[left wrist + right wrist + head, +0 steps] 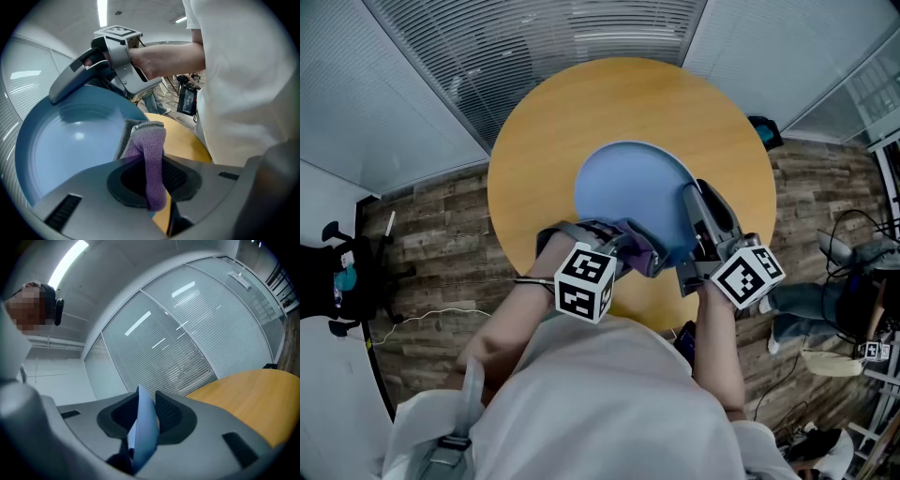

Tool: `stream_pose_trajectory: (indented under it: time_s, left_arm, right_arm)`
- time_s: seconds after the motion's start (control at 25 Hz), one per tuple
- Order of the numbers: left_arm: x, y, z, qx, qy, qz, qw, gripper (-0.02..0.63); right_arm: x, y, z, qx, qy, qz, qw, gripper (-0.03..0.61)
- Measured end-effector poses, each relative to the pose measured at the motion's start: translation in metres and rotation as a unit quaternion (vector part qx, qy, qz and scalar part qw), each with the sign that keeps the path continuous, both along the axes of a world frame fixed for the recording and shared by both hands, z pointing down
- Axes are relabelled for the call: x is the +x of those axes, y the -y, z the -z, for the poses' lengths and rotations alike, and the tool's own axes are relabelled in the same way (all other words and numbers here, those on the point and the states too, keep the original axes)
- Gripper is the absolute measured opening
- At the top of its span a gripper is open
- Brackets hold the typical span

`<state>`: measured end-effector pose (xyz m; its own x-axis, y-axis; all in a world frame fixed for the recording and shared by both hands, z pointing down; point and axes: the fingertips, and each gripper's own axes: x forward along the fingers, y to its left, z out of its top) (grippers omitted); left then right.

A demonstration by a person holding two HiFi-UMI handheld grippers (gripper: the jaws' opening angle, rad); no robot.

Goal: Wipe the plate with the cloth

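Left hand-held gripper (149, 180) clamped on purple cloth (149, 145), cloth at the plate's near edge | blue plate (628, 187) over the round wooden desk (581, 112) | right hand-held gripper (696, 202) pinching the plate's right rim.

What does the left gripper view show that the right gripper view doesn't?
Only the left gripper view shows the purple cloth pinched in the left claw, the broad blue face of the plate, and the right claw clamped on its rim. Only the right gripper view shows the slatted blinds and the plate's rim edge-on inside that claw. Both show the blue plate and the yellow table.
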<state>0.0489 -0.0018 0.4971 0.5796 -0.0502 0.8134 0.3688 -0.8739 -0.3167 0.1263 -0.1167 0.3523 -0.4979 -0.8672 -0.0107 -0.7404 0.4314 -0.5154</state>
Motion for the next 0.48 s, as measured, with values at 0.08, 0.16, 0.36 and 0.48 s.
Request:
stream_pose_trajectory:
  time_s: [0.08,0.16,0.36,0.48]
  left_arm:
    - [-0.005,0.002,-0.008,0.002,0.018,0.007,0.9998,0.071]
    - [-0.01,0.005,-0.015,0.002,0.031,0.02,0.9993,0.071]
    - [-0.022,0.018,-0.025,0.006,0.06,0.055,0.9966,0.071]
    - [-0.028,0.027,-0.028,0.004,0.071,0.076,0.9945,0.071]
  right_arm:
    - [-0.001,0.0,-0.001,0.0,-0.007,0.002,1.0,0.11]
    - [-0.002,0.0,-0.004,0.0,-0.009,0.003,1.0,0.11]
    - [-0.002,0.001,-0.008,-0.006,-0.015,0.006,1.0,0.11]
    - [-0.002,0.002,-0.009,-0.009,-0.015,0.008,1.0,0.11]
